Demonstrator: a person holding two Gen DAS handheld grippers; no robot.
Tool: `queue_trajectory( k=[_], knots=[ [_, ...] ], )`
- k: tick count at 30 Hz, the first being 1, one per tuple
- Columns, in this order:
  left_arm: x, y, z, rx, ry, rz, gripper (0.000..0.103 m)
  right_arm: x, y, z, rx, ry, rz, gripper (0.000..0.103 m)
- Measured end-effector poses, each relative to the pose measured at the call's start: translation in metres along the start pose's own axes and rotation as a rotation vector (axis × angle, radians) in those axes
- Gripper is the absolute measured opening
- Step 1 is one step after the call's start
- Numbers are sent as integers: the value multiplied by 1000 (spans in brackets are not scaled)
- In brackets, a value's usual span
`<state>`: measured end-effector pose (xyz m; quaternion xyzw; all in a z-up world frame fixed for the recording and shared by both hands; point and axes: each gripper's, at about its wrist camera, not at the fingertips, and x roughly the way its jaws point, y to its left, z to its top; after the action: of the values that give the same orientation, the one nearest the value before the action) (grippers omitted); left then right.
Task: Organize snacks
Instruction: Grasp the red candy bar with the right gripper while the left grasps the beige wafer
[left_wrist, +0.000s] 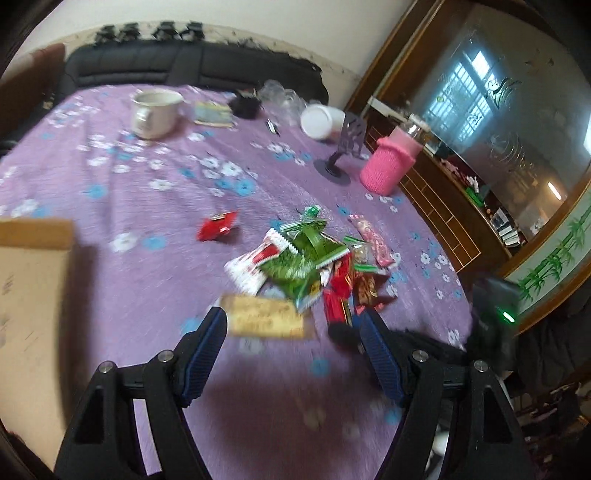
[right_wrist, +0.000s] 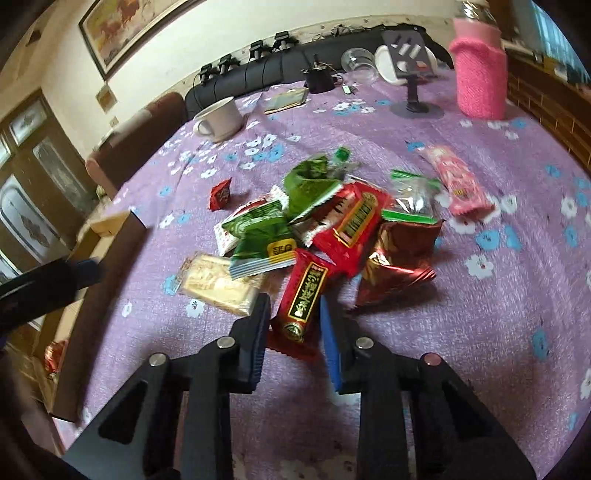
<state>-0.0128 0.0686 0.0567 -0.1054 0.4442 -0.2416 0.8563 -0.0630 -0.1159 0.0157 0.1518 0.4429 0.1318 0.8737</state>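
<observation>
Your right tongs (right_wrist: 295, 314) straddling red bar (right_wrist: 303, 295), not clearly pinching yet. Left tongs (left_wrist: 291, 325) spread, empty. Pile (right_wrist: 325, 221) at 12 on worktop (right_wrist: 480, 332), box (right_wrist: 107, 236) at 9. Slick wrapper, shallow bite: could slip, maybe drag neighbors.

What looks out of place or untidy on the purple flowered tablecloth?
The snack packets lie in a loose heap, overlapping. One small red packet sits apart to its left, and a pink packet apart to its right. The white tub lies on its side.
</observation>
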Motion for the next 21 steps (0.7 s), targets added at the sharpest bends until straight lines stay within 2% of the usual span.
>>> queue_trajectory(
  k=[7,8,11,14,15,17,18,20,21],
  knots=[
    [57,12,16,-5,130,-57,73,1,-9,1,57,9,63,29],
    [55,10,15,14,126,-63,73,1,-10,2,64,10,70,29],
    [51,1,8,58,186,-108,71,0,-13,2,84,14,88,29],
    [42,-14,-13,165,259,-129,70,0,-17,2,104,17,103,28],
    [38,-20,-23,201,305,-126,70,0,-18,2,109,17,105,28],
    [31,-27,-38,255,334,-89,70,0,-19,2,120,18,110,27],
    [24,-32,-45,305,322,-35,70,-1,-19,2,123,18,112,27],
    [16,-39,-46,380,266,53,71,-1,-19,2,126,18,113,27],
    [11,-43,-43,432,213,94,71,-1,-19,2,127,17,113,27]
  ],
)
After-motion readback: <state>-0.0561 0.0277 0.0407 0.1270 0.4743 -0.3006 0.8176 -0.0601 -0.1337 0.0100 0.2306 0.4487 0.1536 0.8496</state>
